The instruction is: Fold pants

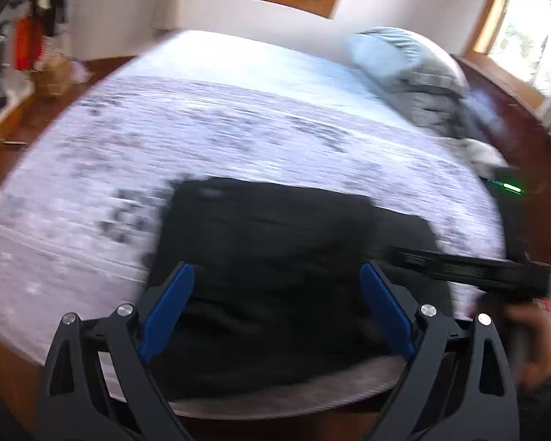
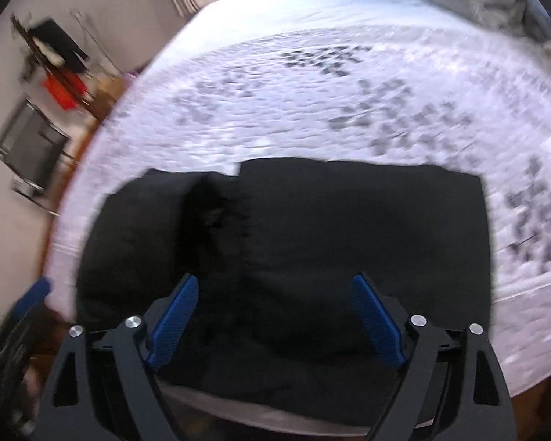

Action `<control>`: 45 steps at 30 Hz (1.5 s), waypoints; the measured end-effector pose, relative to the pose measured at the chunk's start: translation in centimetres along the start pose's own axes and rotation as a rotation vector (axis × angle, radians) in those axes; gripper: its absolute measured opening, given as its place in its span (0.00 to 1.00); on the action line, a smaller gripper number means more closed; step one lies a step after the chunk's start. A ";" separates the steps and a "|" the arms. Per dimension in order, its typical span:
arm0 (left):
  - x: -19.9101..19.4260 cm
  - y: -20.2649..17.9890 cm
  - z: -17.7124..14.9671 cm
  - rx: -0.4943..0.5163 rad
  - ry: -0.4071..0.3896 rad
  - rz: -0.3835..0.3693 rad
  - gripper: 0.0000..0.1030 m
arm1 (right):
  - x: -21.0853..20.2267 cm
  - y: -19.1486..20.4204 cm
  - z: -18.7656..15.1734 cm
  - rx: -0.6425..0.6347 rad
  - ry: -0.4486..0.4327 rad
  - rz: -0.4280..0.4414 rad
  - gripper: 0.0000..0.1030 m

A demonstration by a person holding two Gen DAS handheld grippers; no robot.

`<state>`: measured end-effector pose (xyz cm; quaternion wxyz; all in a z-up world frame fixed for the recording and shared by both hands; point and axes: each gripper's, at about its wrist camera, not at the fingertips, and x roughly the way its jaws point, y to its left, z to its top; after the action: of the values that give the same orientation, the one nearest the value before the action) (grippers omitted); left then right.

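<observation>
Black pants (image 1: 275, 257) lie folded into a thick rectangle near the front edge of a bed, also in the right wrist view as black pants (image 2: 312, 235). My left gripper (image 1: 277, 275) hovers over their near part, its blue pads wide apart and nothing pressed between them. My right gripper (image 2: 275, 286) stands open above the same bundle, pads clear of the cloth. The right gripper's black body (image 1: 470, 268) shows at the right of the left wrist view, held by a hand (image 1: 532, 334). A blue pad of the left gripper (image 2: 33, 294) peeks in at the left edge of the right wrist view.
The bed carries a white quilt with grey patterning (image 1: 202, 139). Grey bedding and a pillow (image 1: 407, 70) are piled at its far right. A wooden floor (image 1: 7, 147) runs along the left, with a clothes rack (image 2: 55, 62) and a dark box (image 2: 29, 147) by the wall.
</observation>
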<state>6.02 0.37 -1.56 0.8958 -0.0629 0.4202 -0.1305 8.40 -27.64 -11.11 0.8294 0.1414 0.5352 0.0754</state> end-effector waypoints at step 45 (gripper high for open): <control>2.3 5.7 0.8 -0.094 0.093 0.159 0.89 | -3.7 6.8 2.4 -0.148 -0.085 0.242 0.13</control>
<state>9.10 5.19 -3.98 0.8789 -0.0649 0.4706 -0.0419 9.23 -22.61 -4.88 0.8443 0.1465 0.4716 0.2080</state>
